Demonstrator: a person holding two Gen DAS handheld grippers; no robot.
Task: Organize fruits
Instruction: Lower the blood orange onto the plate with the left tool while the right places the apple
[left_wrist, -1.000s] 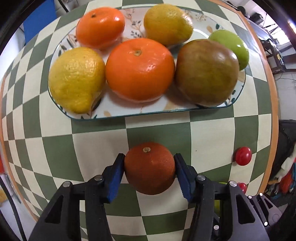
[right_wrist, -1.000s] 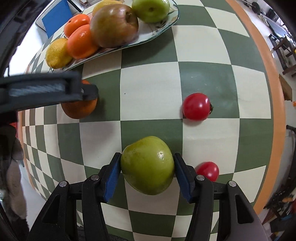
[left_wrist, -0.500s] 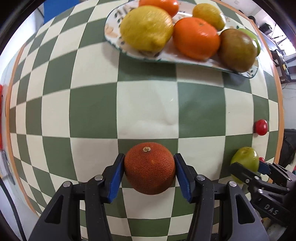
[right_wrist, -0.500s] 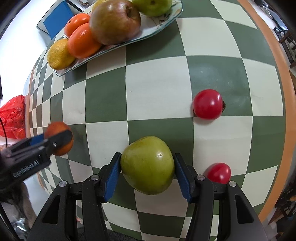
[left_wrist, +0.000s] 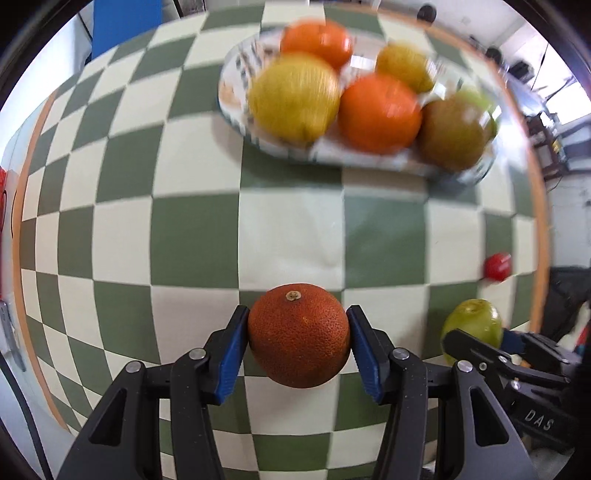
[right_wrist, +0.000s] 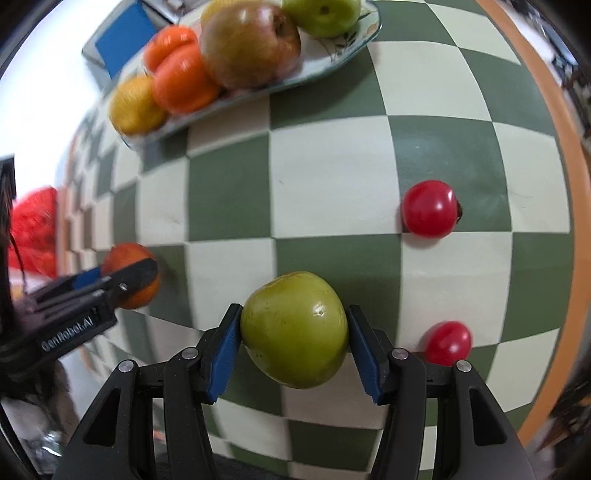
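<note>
From the left wrist view, a round, dark orange fruit with bumpy skin (left_wrist: 298, 335) is pinched between the two blue pads of the left gripper (left_wrist: 297, 343). The fruit is held up off the green and cream checked tablecloth (left_wrist: 195, 236). Far ahead, a flowered oval plate (left_wrist: 369, 155) is seen, blurred. It is already loaded with a big yellow lemon (left_wrist: 293, 96), a bright orange in front (left_wrist: 379, 113), a brown-green apple (left_wrist: 452, 134) and more fruit behind. At the right edge, a small red tomato (left_wrist: 498, 266) lies on the cloth.

From the right wrist view, a smooth green apple (right_wrist: 294, 329) is squeezed between the blue pads of the right gripper (right_wrist: 294, 341), also off the cloth. Two small red tomatoes are left on the cloth: one ahead to the right (right_wrist: 430, 208), one just beside the right pad (right_wrist: 447, 342). The plate (right_wrist: 354, 44) is far off at the top left, and the left gripper with its fruit is seen at the left edge.

Both fruits probably need to be carried to the plate. The plate looks full, so a free gap should be picked first. Each fruit should be lowered softly and let go only when it rests, or the round ones may be bumped and rolled off. One hand at a time is likely safer.
</note>
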